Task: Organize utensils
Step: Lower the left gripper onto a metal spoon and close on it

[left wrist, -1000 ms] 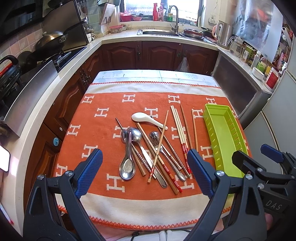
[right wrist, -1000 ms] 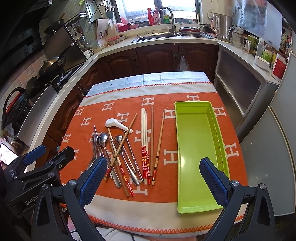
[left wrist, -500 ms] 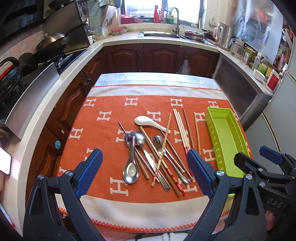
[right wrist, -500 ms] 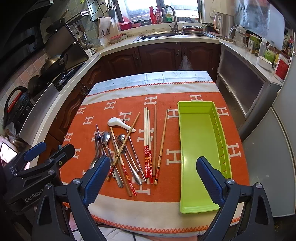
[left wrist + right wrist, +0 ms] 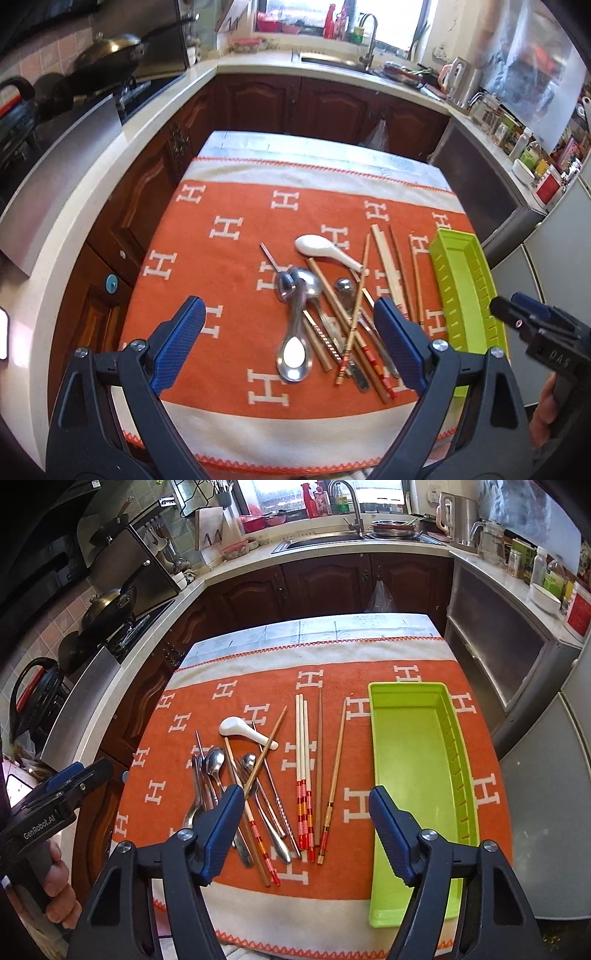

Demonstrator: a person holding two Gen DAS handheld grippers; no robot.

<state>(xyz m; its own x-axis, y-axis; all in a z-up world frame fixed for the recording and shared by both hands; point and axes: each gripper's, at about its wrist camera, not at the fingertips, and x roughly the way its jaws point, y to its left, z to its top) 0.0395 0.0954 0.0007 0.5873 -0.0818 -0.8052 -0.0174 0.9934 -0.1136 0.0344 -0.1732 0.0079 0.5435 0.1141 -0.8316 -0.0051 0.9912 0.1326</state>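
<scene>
1. The left gripper (image 5: 290,345) hangs above the near edge of the orange cloth (image 5: 229,266), its blue-padded fingers (image 5: 177,343) spread wide and holding nothing.
2. Between those fingers, at 12 o'clock, lies the metal spoon (image 5: 295,332), bowl toward the camera, on a tangle of chopsticks (image 5: 354,325) and other steel cutlery.
3. The right gripper (image 5: 306,834) also stands wide apart and empty, over the cloth's near hem; its left pad overlaps the pile's near ends in that view, and whether it touches them cannot be told.
4. At 12 o'clock from it lie the red-banded chopsticks (image 5: 304,771), side by side, with a single bamboo chopstick (image 5: 334,779) just beside them at 1 o'clock.
5. The white ceramic spoon (image 5: 243,731) rests at 11 o'clock, at the far end of the pile.
6. The green tray (image 5: 413,775) lies at 2 o'clock on the cloth, lengthwise, apart from the utensils, nothing inside.
</scene>
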